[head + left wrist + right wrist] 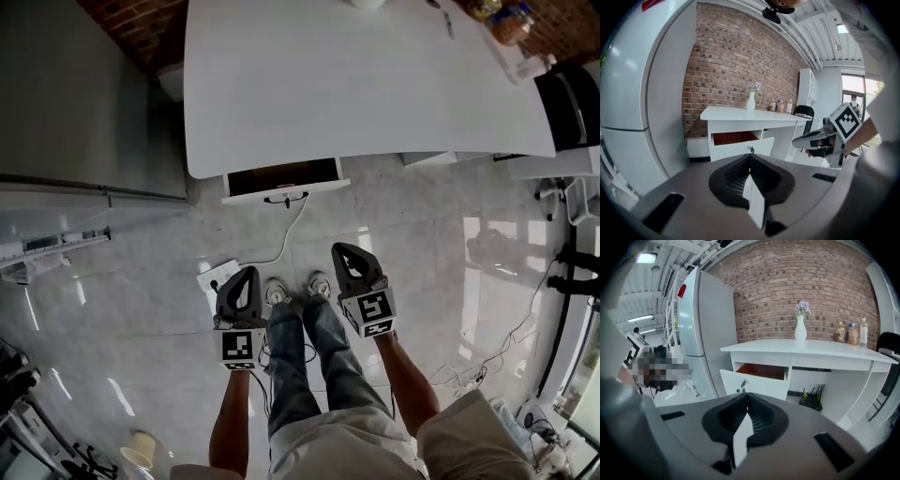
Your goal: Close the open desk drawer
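Note:
The white desk (356,84) stands ahead of me, its left drawer (286,180) pulled out with a dark brown inside and a small handle (286,199) on the white front. In the head view, my left gripper (250,274) and right gripper (338,249) hang side by side above my shoes, well short of the drawer, both shut with nothing between the jaws. In the left gripper view, the drawer (742,141) lies straight beyond the closed jaws (750,158), and the right gripper (816,139) shows at the right. The right gripper view has the drawer (755,380) ahead of its closed jaws (746,396).
A grey refrigerator (84,103) stands left of the desk against the brick wall (806,282). A white power strip (217,275) with a cable lies on the tiled floor by my left foot. A vase (800,326) and bottles (848,333) stand on the desk; a black chair (572,103) is at the right.

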The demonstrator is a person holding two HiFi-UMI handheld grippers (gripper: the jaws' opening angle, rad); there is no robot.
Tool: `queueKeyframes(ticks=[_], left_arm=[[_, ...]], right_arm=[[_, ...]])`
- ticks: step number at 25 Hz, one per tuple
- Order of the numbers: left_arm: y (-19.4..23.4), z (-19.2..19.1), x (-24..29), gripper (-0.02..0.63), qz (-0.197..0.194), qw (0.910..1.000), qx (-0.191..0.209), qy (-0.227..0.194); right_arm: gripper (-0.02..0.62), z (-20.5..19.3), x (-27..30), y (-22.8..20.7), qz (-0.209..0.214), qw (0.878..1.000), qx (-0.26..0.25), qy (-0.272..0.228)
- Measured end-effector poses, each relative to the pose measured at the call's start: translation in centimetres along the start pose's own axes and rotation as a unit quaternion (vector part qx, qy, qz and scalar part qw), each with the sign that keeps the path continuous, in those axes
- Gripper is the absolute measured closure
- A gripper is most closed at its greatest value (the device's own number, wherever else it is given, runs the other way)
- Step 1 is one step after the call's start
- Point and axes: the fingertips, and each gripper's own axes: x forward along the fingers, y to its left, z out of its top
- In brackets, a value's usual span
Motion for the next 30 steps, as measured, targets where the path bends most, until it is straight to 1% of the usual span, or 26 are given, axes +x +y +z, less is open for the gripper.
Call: queueKeyframes(ticks=[6, 8, 11, 12, 13, 14, 18, 21, 24, 27, 30], left_arm=[[0.5, -4.9, 3.1, 0.594, -0.003, 0.9995, -0.015, 0.026], [0.7, -5.8, 3.9, 0.594, -0.001, 0.9994, -0.018, 0.031], [0.8, -6.5, 5.5, 0.592, -0.008, 0.9994, -0.017, 0.031], [0.7, -6.7, 6.2, 0.54, -0.012, 0.9993, -0.013, 0.033], [0.6, -7.1, 6.9, 0.471, -0.016, 0.9991, -0.01, 0.039], [0.5, -7.6, 7.7, 0.422, -0.019, 0.9987, -0.006, 0.047], [0.9, -9.1, 9.9, 0.422, -0.018, 0.9967, 0.011, 0.078], [1.7, -9.7, 12.0, 0.425, -0.013, 0.9948, 0.023, 0.099], [2.4, -10.0, 14.7, 0.451, -0.013, 0.9916, 0.037, 0.123], [3.0, -10.4, 16.7, 0.46, -0.019, 0.9877, 0.049, 0.147], [3.5, -10.0, 18.1, 0.46, -0.024, 0.9857, 0.065, 0.153]], right_arm=[[0.578, -4.0, 2.5, -0.4, 0.007, 1.0, 0.008, 0.026], [0.578, -4.6, 3.1, -0.4, 0.01, 0.999, 0.01, 0.03], [0.573, -4.9, 4.3, -0.7, 0.018, 1.0, 0.015, 0.021], [0.483, -5.1, 4.8, -0.7, 0.021, 0.999, 0.014, 0.021], [0.399, -5.5, 5.2, -0.8, 0.022, 0.999, 0.012, 0.025], [0.397, -6.0, 5.6, -0.9, 0.023, 0.999, 0.011, 0.032], [0.402, -7.3, 7.4, -1.1, 0.021, 0.998, 0.002, 0.055], [0.448, -7.9, 9.0, -1.9, 0.016, 0.997, -0.003, 0.069], [0.468, -8.4, 11.0, -2.6, 0.016, 0.995, -0.009, 0.093], [0.469, -8.7, 13.0, -3.1, 0.017, 0.994, -0.007, 0.109], [0.474, -7.9, 14.6, -3.4, 0.022, 0.993, -0.023, 0.112]])
